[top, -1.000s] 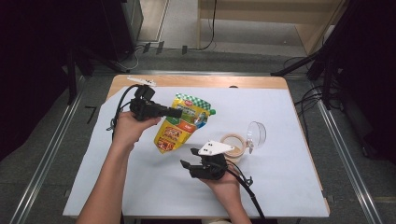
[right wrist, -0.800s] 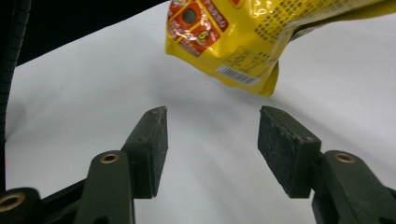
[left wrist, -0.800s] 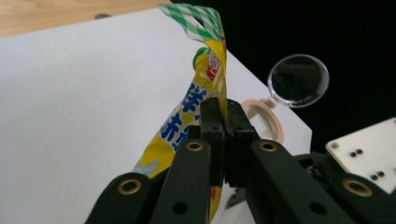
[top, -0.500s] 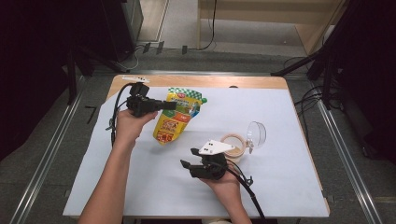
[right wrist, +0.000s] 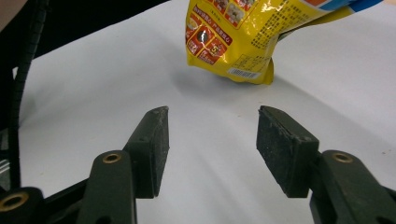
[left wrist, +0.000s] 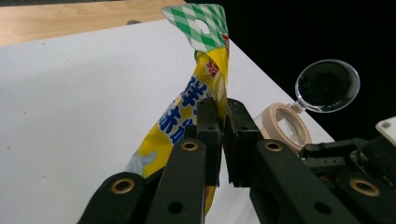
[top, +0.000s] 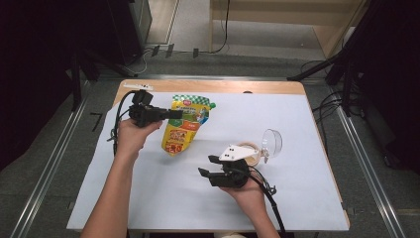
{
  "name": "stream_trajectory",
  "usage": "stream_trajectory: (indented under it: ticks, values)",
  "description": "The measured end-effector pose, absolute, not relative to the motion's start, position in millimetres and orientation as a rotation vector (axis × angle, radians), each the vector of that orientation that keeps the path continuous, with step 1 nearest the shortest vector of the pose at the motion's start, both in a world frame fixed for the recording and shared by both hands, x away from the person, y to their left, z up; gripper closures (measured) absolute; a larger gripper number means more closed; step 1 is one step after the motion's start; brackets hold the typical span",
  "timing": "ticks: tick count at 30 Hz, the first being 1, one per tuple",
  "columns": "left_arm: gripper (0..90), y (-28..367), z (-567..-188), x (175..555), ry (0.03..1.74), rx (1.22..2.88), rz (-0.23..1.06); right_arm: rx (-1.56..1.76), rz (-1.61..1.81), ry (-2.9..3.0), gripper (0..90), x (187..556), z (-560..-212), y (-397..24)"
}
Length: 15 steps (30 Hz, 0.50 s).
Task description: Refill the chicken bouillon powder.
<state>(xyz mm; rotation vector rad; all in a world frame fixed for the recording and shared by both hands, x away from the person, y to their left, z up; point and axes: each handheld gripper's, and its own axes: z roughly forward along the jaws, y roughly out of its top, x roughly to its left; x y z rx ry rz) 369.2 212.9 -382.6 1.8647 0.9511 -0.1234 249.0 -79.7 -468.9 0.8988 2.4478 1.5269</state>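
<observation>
Lifted and swung upright since a moment ago, the glossy yellow plastic food pouch [top: 183, 124] with its green-checked top now hangs above the white paper-covered table [top: 307, 198], its lower corner near the sheet. Pinching its crinkled edge, the left hand-held gripper [left wrist: 223, 135] is clamped tight. Nearby, the right hand-held gripper [right wrist: 210, 140] hovers half-open, holding nothing, beside a round beige-rimmed clear-lidded container [top: 253, 152].

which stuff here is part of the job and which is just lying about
In the job:
- yellow food pouch, pinched by the left claw
- right claw, open, empty, pointing at the pouch

Lying about:
- jar with clear flip lid
- white sheet
- small white strip
</observation>
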Motion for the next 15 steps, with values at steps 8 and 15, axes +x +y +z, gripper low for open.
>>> stream_trajectory:
  ticks: [8,15]
  values:
    - [82.1,215,-380,364,0.954,1.876,-0.132,0.876,1.488,2.500,45.3,250,-463,-88]
    - [77.8,216,-380,360,0.949,1.892,-0.123,0.854,1.478,2.523,45.4,252,-457,-96]
